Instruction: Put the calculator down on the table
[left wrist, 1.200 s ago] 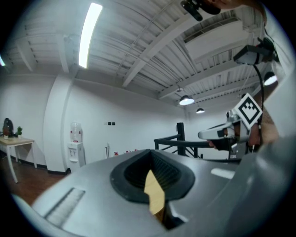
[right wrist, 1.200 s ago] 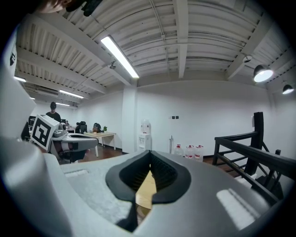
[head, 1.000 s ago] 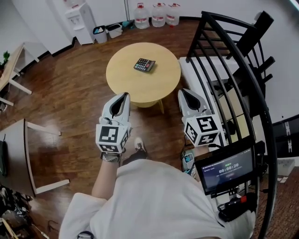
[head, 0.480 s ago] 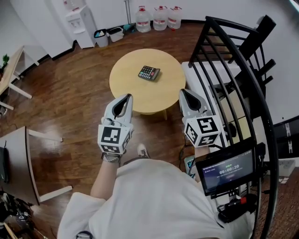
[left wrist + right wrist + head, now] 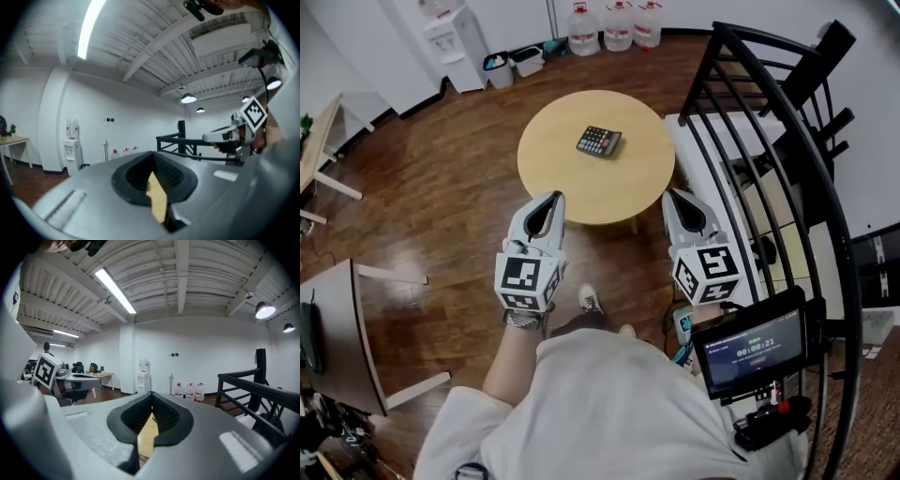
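Observation:
A dark calculator (image 5: 599, 142) lies flat on the round wooden table (image 5: 553, 159), right of its middle, with neither gripper touching it. My left gripper (image 5: 553, 197) hovers over the table's near edge with its jaws shut and nothing between them. To the right, my right gripper (image 5: 670, 194) sits just off the table's rim, also shut and empty. In the left gripper view the closed jaw tips (image 5: 152, 157) meet and the right gripper (image 5: 234, 133) shows at the side. In the right gripper view the tips (image 5: 151, 397) meet too.
A black metal railing (image 5: 769, 141) curves along the right, beside a white bench (image 5: 698, 141). Water bottles (image 5: 617, 23), a dispenser (image 5: 450, 33) and bins (image 5: 511, 66) stand by the far wall. A dark desk (image 5: 337, 309) is at the left. A screen (image 5: 750, 352) hangs by my right side.
Both grippers have drifted slightly forward over the table's near edge, and the view has shifted with them. The calculator lies where it was and the jaws stay shut.

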